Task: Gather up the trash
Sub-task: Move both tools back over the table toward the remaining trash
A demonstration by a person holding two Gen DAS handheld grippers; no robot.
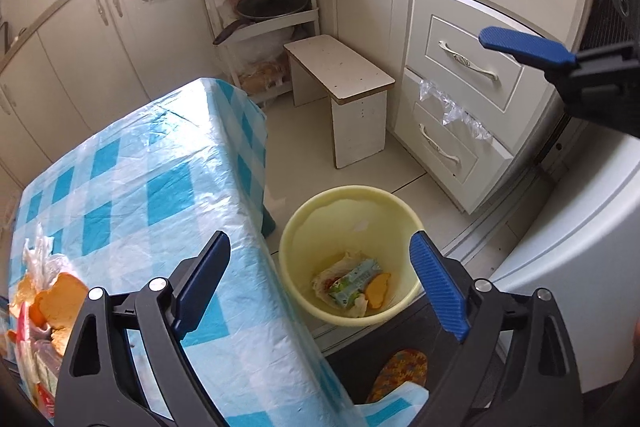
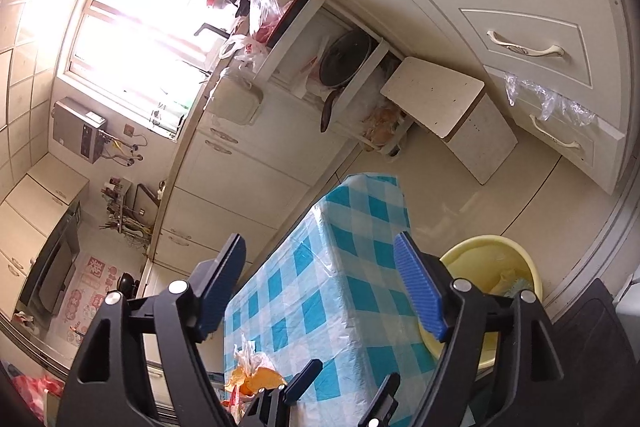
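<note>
A pale yellow bin (image 1: pixel 320 223) stands on the floor by the corner of the table (image 1: pixel 140 187), which has a blue checked cloth. In the bin lie crumpled wrappers, a green carton (image 1: pixel 352 283) and a piece of orange peel (image 1: pixel 378 291). My left gripper (image 1: pixel 320 239) hangs open and empty over the bin's near rim. More trash (image 1: pixel 44 299), orange peel, plastic and packets, is piled on the table's near left end. One of my right gripper's blue fingers (image 1: pixel 520 47) shows at the upper right. In the right wrist view my right gripper (image 2: pixel 320 239) is open and empty above the table (image 2: pixel 340 267), with the bin (image 2: pixel 492 259) to its right and my left gripper (image 2: pixel 348 379) below it.
A white stool (image 1: pixel 340 67) stands behind the bin. A drawer cabinet (image 1: pixel 480 27) with plastic caught in a drawer is at the right. A shelf rack with a lidded pan (image 1: pixel 272 3) fills the corner. A black mat (image 1: pixel 400 327) and a white appliance (image 1: pixel 580 247) are nearby.
</note>
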